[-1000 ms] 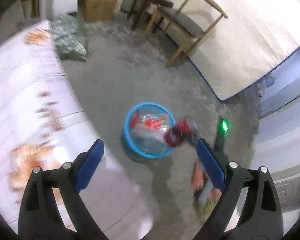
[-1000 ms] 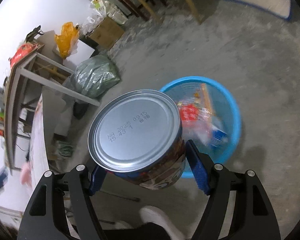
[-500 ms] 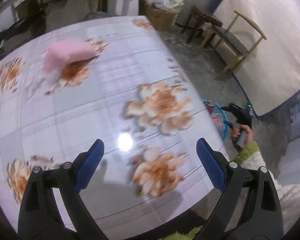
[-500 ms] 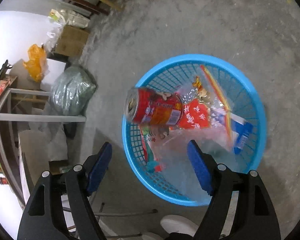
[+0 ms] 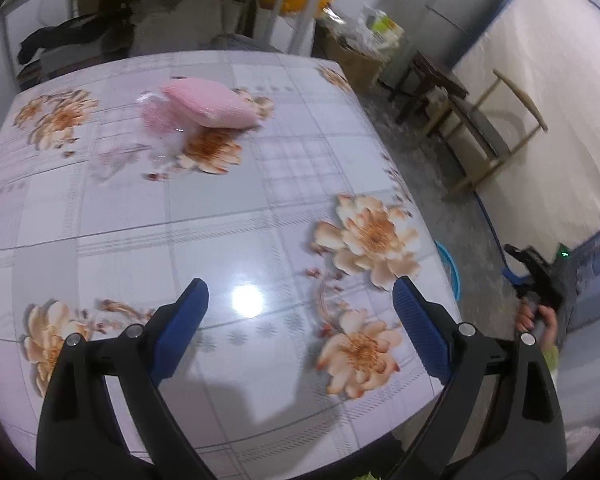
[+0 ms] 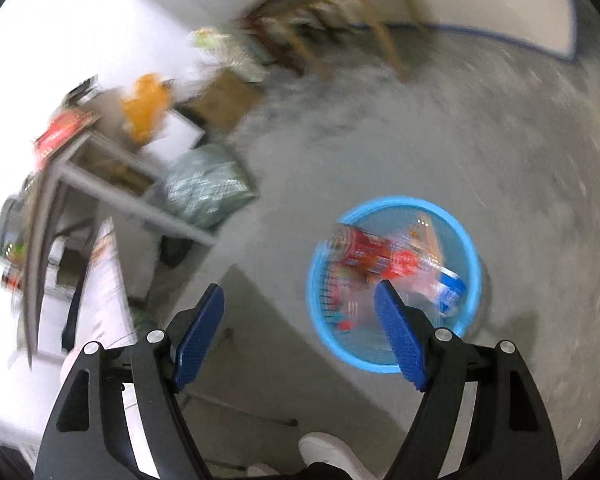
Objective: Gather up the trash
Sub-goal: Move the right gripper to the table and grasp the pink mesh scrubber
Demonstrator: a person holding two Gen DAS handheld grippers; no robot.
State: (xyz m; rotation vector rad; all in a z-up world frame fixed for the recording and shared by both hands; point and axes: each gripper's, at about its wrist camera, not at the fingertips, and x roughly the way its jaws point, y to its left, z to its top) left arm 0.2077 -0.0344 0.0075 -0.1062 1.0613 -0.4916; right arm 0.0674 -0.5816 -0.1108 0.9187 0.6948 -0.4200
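- Concrete floor (image 6: 420, 132) carries a blue basket (image 6: 474, 264), the landmark for every place below; the right wrist view is motion-blurred.
- Inside the basket lies a red can (image 6: 358, 246) on its side, among clear plastic wrappers (image 6: 424, 256) and a blue-and-white packet (image 6: 450, 286).
- Your right gripper (image 6: 300, 334) hangs above the basket's near-left rim; its jaws stand wide apart with nothing between them.
- Beside the basket stands a table with a floral cloth (image 5: 220, 216); in the left wrist view only an arc of the basket's rim (image 5: 452, 268) shows past the table's right edge.
- Your left gripper (image 5: 300, 324) hovers over the cloth, jaws spread wide and empty.
- On the far part of the table, well apart from the basket, lies a pink packet (image 5: 212, 104) with a pale crumpled wrapper (image 5: 156, 120) just beside it.
- Beyond the basket stand a wooden chair (image 5: 488, 128) and a cardboard box (image 5: 356, 64).
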